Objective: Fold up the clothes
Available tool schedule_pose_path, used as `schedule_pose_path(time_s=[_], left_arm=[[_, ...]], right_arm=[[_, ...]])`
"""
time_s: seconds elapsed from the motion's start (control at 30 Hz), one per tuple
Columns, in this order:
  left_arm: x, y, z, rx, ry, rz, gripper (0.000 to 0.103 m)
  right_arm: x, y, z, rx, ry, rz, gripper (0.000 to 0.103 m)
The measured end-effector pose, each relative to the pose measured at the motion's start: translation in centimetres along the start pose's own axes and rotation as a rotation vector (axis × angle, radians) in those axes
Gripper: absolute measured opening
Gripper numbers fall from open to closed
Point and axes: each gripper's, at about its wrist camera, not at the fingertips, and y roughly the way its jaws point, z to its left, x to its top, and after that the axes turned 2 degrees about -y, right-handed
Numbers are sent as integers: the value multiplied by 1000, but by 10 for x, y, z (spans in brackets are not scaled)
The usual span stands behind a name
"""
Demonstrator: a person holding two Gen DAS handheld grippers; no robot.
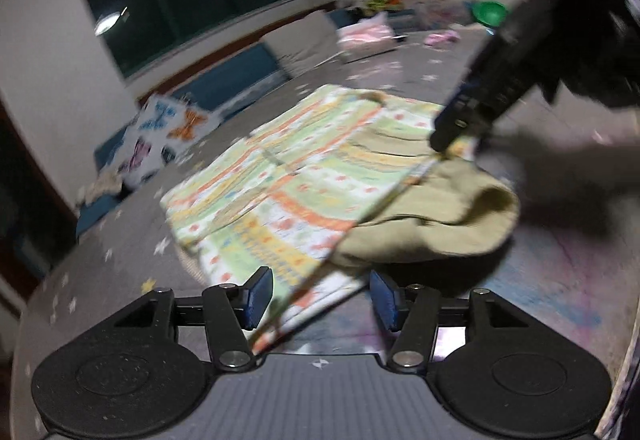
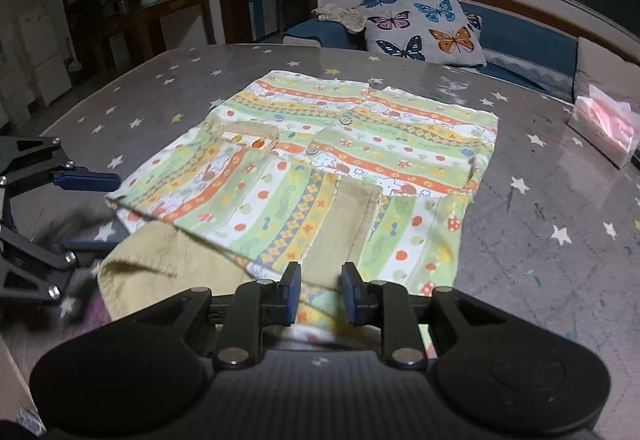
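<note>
A child's shirt [image 2: 320, 168] with green, orange and yellow stripes lies on the grey star-patterned table [image 2: 560, 200], its lower part folded up over the front. A khaki inner lining [image 2: 168, 260] shows at the near left corner. My right gripper [image 2: 320, 292] is open with the shirt's near edge between its fingers. My left gripper [image 1: 316, 294] is open, with the shirt's corner [image 1: 288, 304] lying between its pads. In the left wrist view the shirt [image 1: 280, 180] is blurred, and the right gripper [image 1: 460, 128] reaches its far edge. The left gripper [image 2: 80, 200] shows at the left of the right wrist view.
A butterfly cushion [image 2: 428, 28] sits on a blue bench [image 2: 520, 36] behind the table. A pink tissue pack [image 2: 604, 128] lies at the table's right. Toys and a green bowl [image 1: 490, 12] are at the far end in the left wrist view.
</note>
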Motion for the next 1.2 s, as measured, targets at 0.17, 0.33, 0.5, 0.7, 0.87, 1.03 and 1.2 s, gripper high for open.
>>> schedule_pose_path(time_s=[0.17,0.33,0.5,0.7,0.87,1.03,1.2], left_arm=[[5,5,-23,-27,99,-63,57],[16,11,-21,-62,81,-120,41],[30,16,-1,-103,-26,-124,11],[51,24,33,-137,-189,-119,9],[54,27,47,-138,-241,-103,9],[45,22,52,-128,-270,-85,14],[23,7,42,-74,-220,-71,49]], right_arm=[[-9,-9,5,-8,-59,11,39],[-15,-17,9,1,-134,17,40],[-19,-21,18,-3,-249,4,57],[-15,-15,35,-7,-390,-59,70],[-4,7,42,27,-392,-69,49],[12,19,28,72,-253,-30,20],[27,14,9,123,-123,-39,15]])
